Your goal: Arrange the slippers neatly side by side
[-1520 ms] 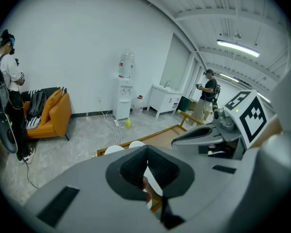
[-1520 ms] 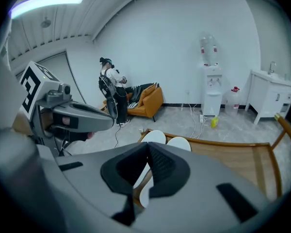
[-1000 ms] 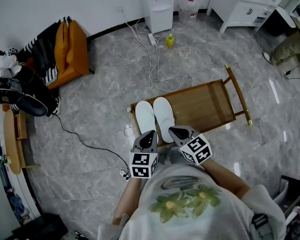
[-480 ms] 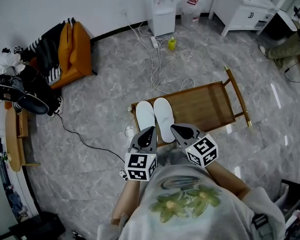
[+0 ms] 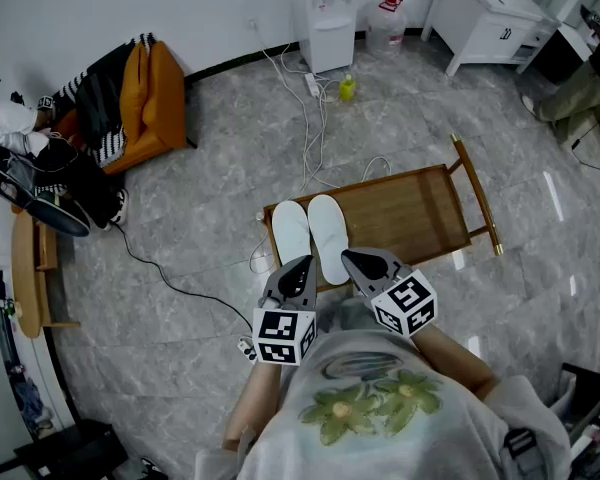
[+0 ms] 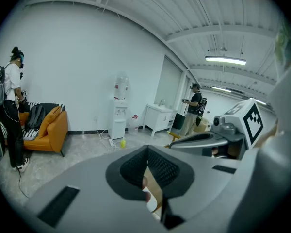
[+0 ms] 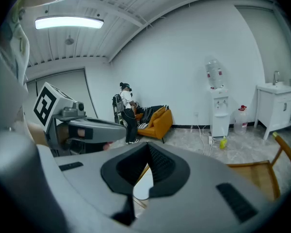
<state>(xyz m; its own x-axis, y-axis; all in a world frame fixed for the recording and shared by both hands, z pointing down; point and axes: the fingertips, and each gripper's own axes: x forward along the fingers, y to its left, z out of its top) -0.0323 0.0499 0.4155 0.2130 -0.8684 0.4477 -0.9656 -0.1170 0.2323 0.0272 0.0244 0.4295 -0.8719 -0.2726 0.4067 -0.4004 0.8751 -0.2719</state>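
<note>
Both slippers (image 5: pixel 292 233) lie side by side, touching, at the worktop's (image 5: pixel 410 213) left end. L gripper (image 5: pixel 301 266) & R gripper (image 5: pixel 350 259) hover just off its near edge, jaws pressed together, nothing pinched. Arranging looks done. Next prob. just a check, w/ a nudge if the ends sit uneven.

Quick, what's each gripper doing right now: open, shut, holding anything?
Left gripper: shut, jaws together, holding nothing.
Right gripper: shut, jaws together, holding nothing.
</note>
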